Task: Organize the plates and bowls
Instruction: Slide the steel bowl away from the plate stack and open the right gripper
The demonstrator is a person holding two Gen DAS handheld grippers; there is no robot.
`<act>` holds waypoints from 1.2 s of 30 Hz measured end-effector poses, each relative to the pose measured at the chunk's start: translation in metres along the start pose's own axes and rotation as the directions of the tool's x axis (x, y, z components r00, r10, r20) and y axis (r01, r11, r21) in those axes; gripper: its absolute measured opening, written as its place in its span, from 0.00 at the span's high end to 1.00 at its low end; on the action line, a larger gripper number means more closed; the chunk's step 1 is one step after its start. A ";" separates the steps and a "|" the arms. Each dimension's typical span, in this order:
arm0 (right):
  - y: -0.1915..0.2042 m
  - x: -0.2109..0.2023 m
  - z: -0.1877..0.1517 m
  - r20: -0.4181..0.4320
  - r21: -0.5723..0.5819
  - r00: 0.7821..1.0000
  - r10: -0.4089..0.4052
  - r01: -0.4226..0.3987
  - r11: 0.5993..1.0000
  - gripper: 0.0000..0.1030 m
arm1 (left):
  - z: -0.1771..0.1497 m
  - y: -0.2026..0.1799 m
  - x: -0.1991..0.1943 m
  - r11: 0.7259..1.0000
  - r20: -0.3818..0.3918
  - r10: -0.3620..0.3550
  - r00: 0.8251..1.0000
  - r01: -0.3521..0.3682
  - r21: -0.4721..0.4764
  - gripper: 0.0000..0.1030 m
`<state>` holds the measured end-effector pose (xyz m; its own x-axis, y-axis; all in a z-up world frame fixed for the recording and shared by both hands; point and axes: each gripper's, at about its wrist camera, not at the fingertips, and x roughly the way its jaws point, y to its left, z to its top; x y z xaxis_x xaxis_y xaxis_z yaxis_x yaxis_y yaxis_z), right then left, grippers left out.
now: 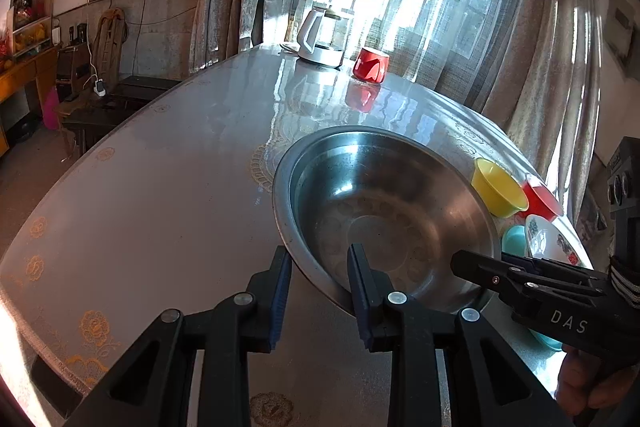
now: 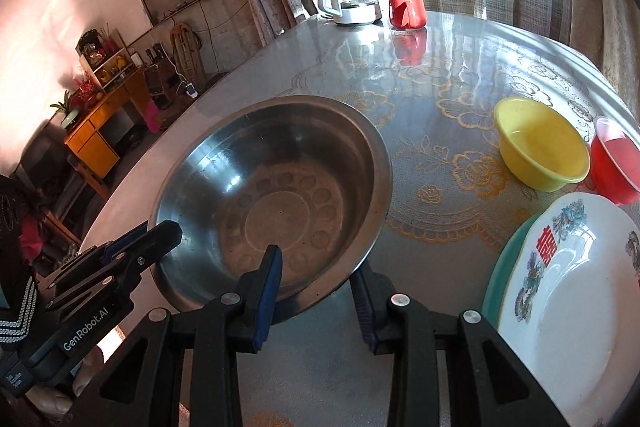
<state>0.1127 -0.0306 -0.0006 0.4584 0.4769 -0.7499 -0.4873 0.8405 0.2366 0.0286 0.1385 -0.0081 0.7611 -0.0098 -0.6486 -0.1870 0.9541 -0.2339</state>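
A wide stainless steel basin (image 1: 380,195) (image 2: 272,179) hangs tilted just above the table, gripped on two sides. My left gripper (image 1: 320,255) is shut on its near rim, one finger inside and one outside. My right gripper (image 2: 316,263) is shut on the rim as well, with its left finger in the basin and its right finger under the lip. Each gripper also shows in the other's view, clamped on the rim: the right gripper (image 1: 460,259) and the left gripper (image 2: 168,227). Off to the right stand a yellow bowl (image 2: 540,143) (image 1: 498,189) and a red bowl (image 2: 616,159) (image 1: 540,197).
A white patterned plate (image 2: 568,287) (image 1: 552,239) lies on a teal plate (image 2: 496,275) at the right edge. A red cup (image 2: 406,11) (image 1: 370,65) and a white kettle (image 2: 348,1) (image 1: 320,39) stand at the far side of the round table (image 2: 440,99), by the curtains.
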 end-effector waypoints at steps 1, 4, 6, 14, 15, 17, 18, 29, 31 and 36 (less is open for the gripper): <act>-0.001 0.002 -0.001 -0.005 0.004 1.000 0.001 -0.001 1.000 0.67 | -0.001 0.000 0.000 1.000 -0.003 0.001 1.000 -0.001 0.001 0.72; -0.004 0.007 -0.003 -0.018 0.018 1.000 0.011 -0.011 1.000 0.67 | -0.005 0.002 -0.001 1.000 -0.014 -0.005 1.000 0.005 -0.009 0.71; -0.004 0.005 -0.006 -0.018 0.017 1.000 0.017 -0.016 1.000 0.67 | -0.007 0.006 0.000 1.000 -0.030 -0.013 0.999 0.012 -0.025 0.71; -0.006 0.004 -0.013 -0.023 0.038 0.999 0.042 -0.041 0.998 0.68 | -0.011 0.003 -0.007 1.000 -0.044 -0.014 0.999 0.013 -0.017 0.71; -0.007 0.003 -0.012 -0.021 0.045 0.999 0.044 -0.043 0.998 0.68 | -0.010 0.003 -0.007 1.000 -0.047 -0.019 0.999 0.018 -0.016 0.71; -0.009 -0.001 -0.013 -0.010 0.050 0.999 0.042 -0.041 0.998 0.68 | -0.011 0.001 -0.006 1.000 -0.053 -0.020 0.998 0.019 -0.011 0.71; -0.009 -0.003 -0.016 -0.008 0.048 0.999 0.043 -0.043 0.998 0.68 | -0.011 0.000 -0.006 1.000 -0.054 -0.010 0.998 0.010 -0.004 0.71; -0.011 -0.009 -0.021 0.014 0.040 1.000 0.012 -0.013 0.999 0.67 | -0.013 -0.007 -0.006 0.998 -0.031 0.042 0.999 -0.041 0.046 0.67; -0.011 -0.009 -0.022 0.016 0.037 1.000 0.008 -0.009 0.999 0.67 | -0.014 -0.008 -0.008 0.996 -0.014 0.063 0.998 -0.063 0.063 0.68; -0.011 -0.012 -0.022 0.030 0.030 1.000 -0.005 0.004 1.000 0.67 | -0.013 -0.010 -0.010 0.993 0.000 0.088 0.996 -0.088 0.081 0.68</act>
<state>0.0964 -0.0513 -0.0080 0.4829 0.4802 -0.7322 -0.4631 0.8498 0.2519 0.0150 0.1252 -0.0089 0.7419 0.0741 -0.6664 -0.2020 0.9724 -0.1167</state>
